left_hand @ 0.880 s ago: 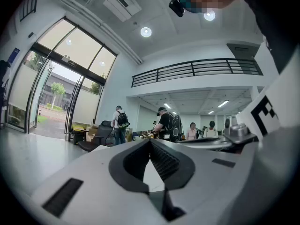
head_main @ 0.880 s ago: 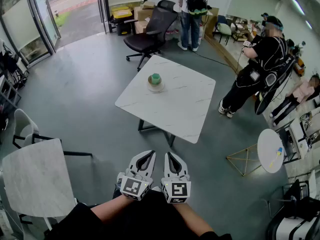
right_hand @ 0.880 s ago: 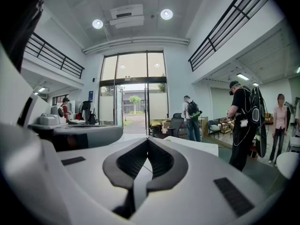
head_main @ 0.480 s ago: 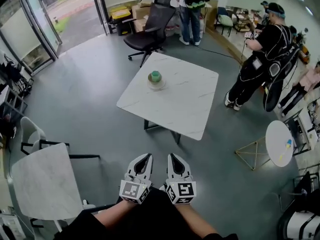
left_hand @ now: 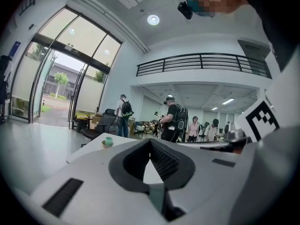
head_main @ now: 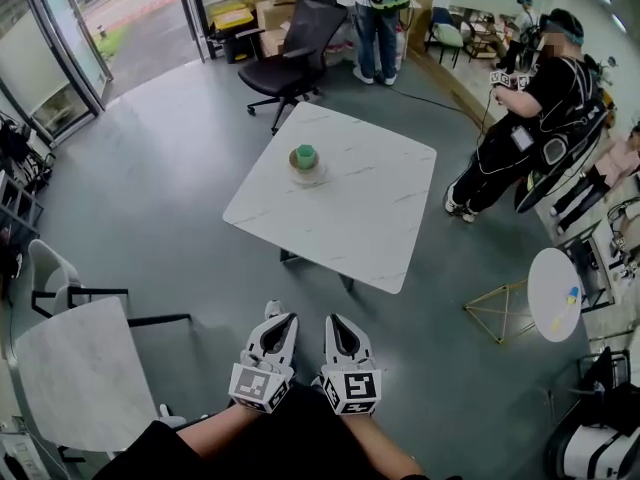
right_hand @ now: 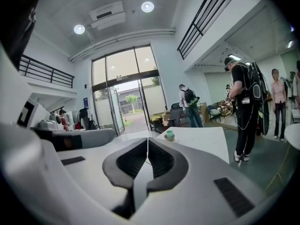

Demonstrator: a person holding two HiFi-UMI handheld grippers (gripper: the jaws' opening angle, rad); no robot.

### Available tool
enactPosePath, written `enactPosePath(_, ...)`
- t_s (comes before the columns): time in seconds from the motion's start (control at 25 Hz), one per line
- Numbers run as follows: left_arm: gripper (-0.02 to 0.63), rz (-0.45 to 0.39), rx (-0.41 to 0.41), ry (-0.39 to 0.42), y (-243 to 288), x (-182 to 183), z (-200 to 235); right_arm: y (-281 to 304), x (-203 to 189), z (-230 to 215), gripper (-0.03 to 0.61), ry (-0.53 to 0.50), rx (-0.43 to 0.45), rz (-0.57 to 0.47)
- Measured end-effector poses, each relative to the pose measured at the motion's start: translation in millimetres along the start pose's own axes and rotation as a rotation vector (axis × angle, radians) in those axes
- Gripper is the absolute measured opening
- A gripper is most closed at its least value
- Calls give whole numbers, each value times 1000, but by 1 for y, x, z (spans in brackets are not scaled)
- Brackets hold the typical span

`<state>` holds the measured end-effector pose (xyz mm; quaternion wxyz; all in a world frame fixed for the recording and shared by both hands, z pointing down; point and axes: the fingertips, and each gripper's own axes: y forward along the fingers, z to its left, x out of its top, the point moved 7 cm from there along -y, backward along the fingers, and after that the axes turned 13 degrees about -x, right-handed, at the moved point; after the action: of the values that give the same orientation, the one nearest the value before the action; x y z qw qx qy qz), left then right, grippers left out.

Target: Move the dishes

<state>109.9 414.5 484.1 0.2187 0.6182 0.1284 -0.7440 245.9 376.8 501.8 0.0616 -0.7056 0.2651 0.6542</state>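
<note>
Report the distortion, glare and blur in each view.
Head view: fisheye bows the floor round the white table; evenly lit, sharp. Left gripper view: dark vignette corners, the left tongs soft up close, bright daylight at the glass entrance. Right gripper view: same vignette, ceiling lights blown out white, the right tongs slightly soft.

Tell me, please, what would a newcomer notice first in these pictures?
A green cup on a pale saucer stands alone on the white square table mid-room. Near the bottom of the head view, the left gripper and right gripper are side by side, both shut and empty, well short of the table.
</note>
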Motion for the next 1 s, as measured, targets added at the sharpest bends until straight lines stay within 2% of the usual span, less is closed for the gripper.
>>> enactPosePath(0.28, 17, -11, -56, -25, 51, 3, 66, 84, 16, 11, 18, -33, 2, 19)
enactPosePath(0.4, 17, -10, -68, -40, 70, 13, 114, 133, 28, 15, 18, -23, -4, 23)
enactPosePath(0.56, 17, 12, -25, -30, 78, 32, 193, 203, 42, 39, 18, -11, 24, 51)
enactPosePath(0.72, 17, 15, -50, -47, 87, 44, 251, 261, 56, 70, 18, -28, 36, 69)
enactPosePath(1.0, 17, -5, -104, -38, 104, 60, 318, 317, 71, 96, 18, -30, -21, 95)
